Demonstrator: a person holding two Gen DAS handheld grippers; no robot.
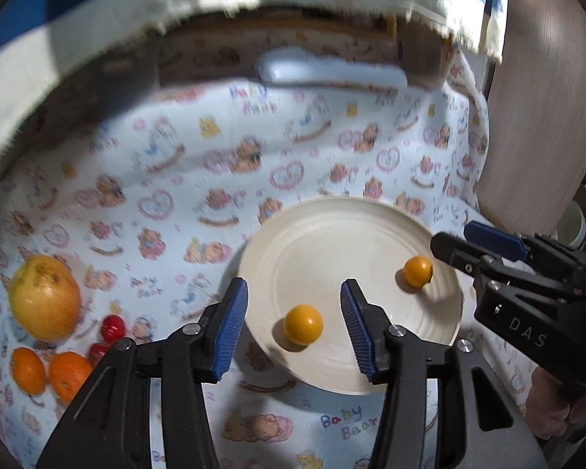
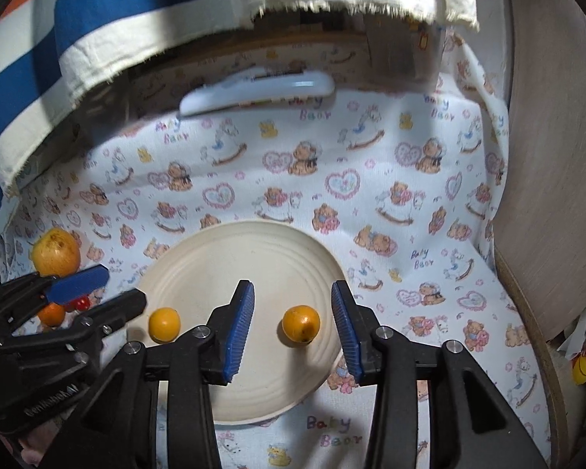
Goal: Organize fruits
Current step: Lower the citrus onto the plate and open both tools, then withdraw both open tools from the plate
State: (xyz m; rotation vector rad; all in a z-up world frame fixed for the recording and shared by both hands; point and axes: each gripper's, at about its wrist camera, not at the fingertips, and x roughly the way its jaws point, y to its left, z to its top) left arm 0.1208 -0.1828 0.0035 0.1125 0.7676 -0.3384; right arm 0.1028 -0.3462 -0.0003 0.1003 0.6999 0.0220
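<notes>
Both the left gripper (image 1: 294, 328) and right gripper (image 2: 292, 326) hang spread apart over the plate (image 2: 254, 250), each framing a small orange fruit (image 1: 303, 324) (more wait on the cloth (image 2: 390, 203)).

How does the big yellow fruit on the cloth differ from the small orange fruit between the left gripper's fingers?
The big yellow fruit is far larger, paler and speckled, and lies on the cloth. The small orange fruit is smooth, deeper orange, and sits on the plate. Both are roundish and ungripped.
</notes>
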